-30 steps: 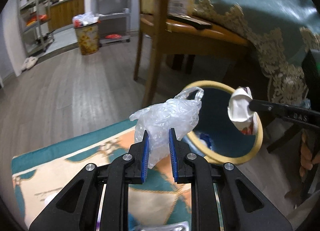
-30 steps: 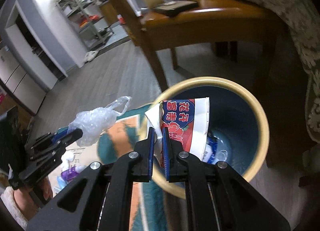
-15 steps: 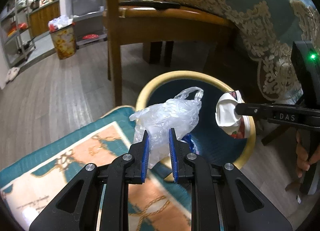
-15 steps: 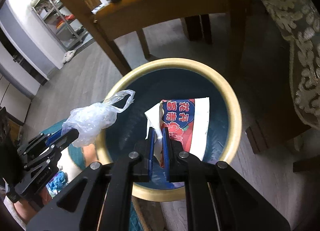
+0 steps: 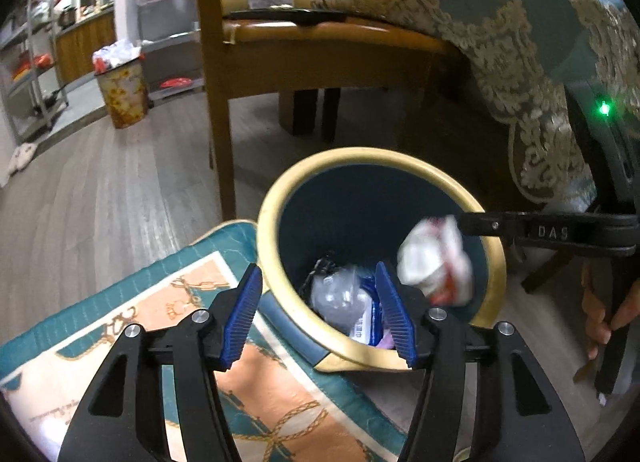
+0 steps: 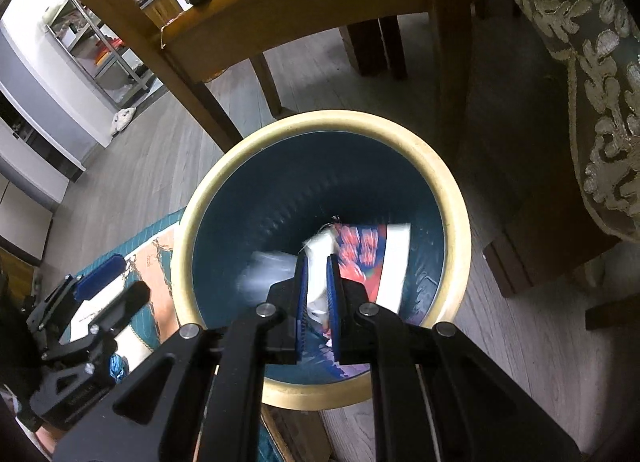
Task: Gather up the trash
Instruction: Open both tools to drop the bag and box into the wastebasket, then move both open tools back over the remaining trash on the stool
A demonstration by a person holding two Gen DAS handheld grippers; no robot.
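Jaws of left gripper [image 5: 320,312] just sprang wide, plastic bag [image 5: 340,298] dropped in bin [image 5: 276,198]; right gripper [image 6: 318,282] pinches printed wrapper [image 6: 372,258] over bin — drop step, next: release it.

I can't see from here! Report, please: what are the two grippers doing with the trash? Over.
Left gripper open, fingers just spread, clear bag down in bin. Right gripper shut on printed wrapper over bin. Nothing blocking.

Left hand-held gripper [image 5: 320,308] gapes empty above bin [image 5: 276,198]; clear bag [image 5: 340,298] inside
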